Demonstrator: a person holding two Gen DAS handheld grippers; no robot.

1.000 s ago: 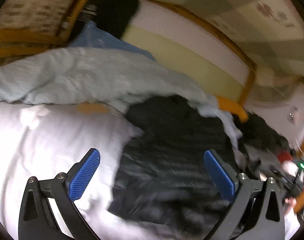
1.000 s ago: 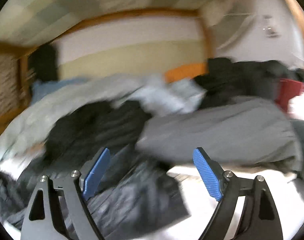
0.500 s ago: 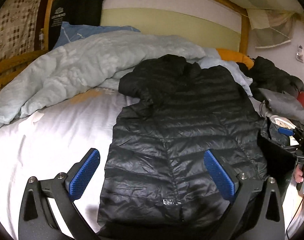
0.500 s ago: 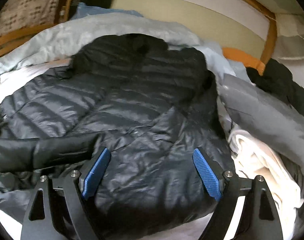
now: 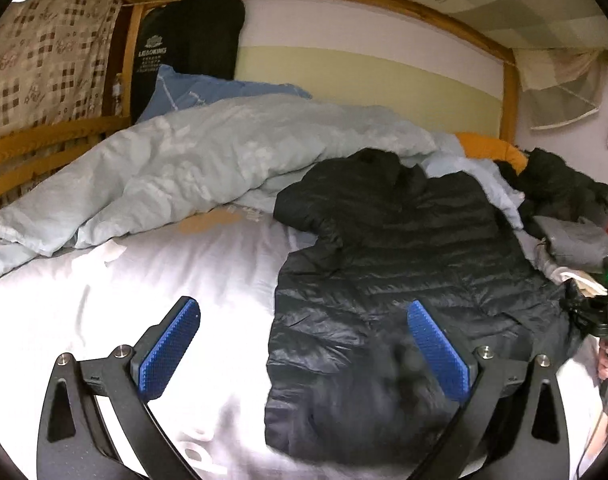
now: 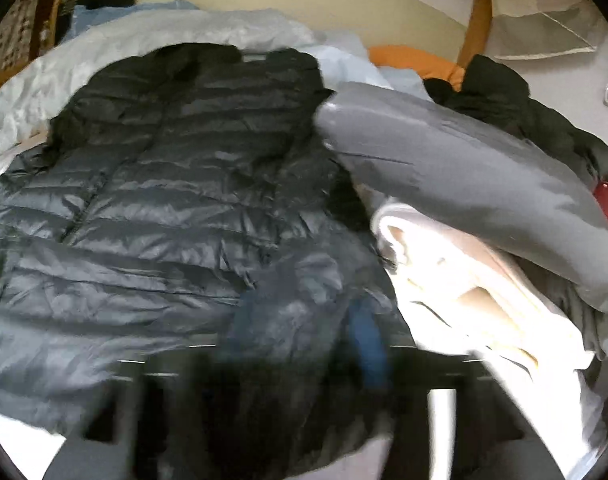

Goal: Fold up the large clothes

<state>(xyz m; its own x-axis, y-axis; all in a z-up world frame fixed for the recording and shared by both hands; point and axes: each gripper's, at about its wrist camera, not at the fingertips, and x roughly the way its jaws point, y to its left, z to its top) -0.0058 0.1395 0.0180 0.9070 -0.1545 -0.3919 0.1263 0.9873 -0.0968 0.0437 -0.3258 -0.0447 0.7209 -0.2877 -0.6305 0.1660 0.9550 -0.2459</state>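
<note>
One black puffer jacket (image 5: 400, 280) lies flat on the white sheet (image 5: 124, 300), just ahead of both grippers. The left gripper (image 5: 304, 354) is spread wide, empty, its right pad over the jacket's hem. The right gripper (image 6: 304, 360) is motion-blurred; I cannot tell its state. Only its view shows the cream garment (image 6: 464, 280) under one grey garment (image 6: 484, 172) to its right; only the left view shows the far black bag (image 5: 188, 40).

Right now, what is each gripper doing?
Left gripper: open, holding nothing, above the black jacket.
Right gripper: too blurred to tell.
</note>
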